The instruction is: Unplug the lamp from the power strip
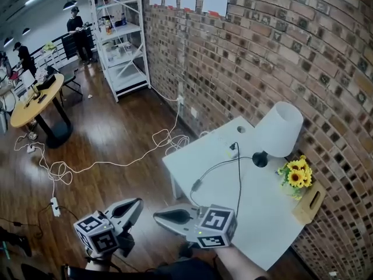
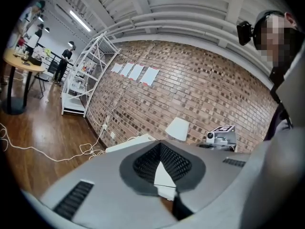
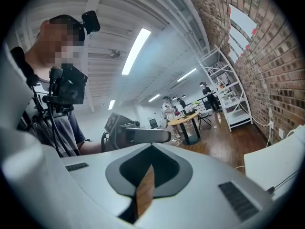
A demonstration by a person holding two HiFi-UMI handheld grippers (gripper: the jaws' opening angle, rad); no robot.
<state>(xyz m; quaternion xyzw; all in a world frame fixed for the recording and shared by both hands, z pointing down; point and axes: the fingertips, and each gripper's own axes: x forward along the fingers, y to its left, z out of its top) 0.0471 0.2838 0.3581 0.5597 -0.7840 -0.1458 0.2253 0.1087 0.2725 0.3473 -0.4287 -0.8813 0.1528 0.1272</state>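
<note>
Against the wall-side edge of the table [image 1: 175, 169] stands the lamp [image 1: 278, 130], its black cord [image 1: 238, 177] running to a plug [image 1: 233, 147] in the power strip [image 1: 221, 143] near the far corner. The plug looks rigid and snug, so pinch its body, not the limp cord. Off the near edge, the left gripper [image 1: 135, 204] and right gripper [image 1: 158, 217] have their jaws pressed together, empty.

Shows pale grey, tapering shells on the left gripper [image 1: 137, 203] and right gripper [image 1: 158, 216], lined inside with black ribbed pads [image 2: 178, 163]. Bears a white cube [image 1: 214, 226] with black square markers at the rear of each, and slotted vents [image 2: 71, 199] along the flanks. Wears a grey short sleeve [image 3: 71, 130] behind the left gripper, with a black cabled box [image 3: 71, 87] above it.
</note>
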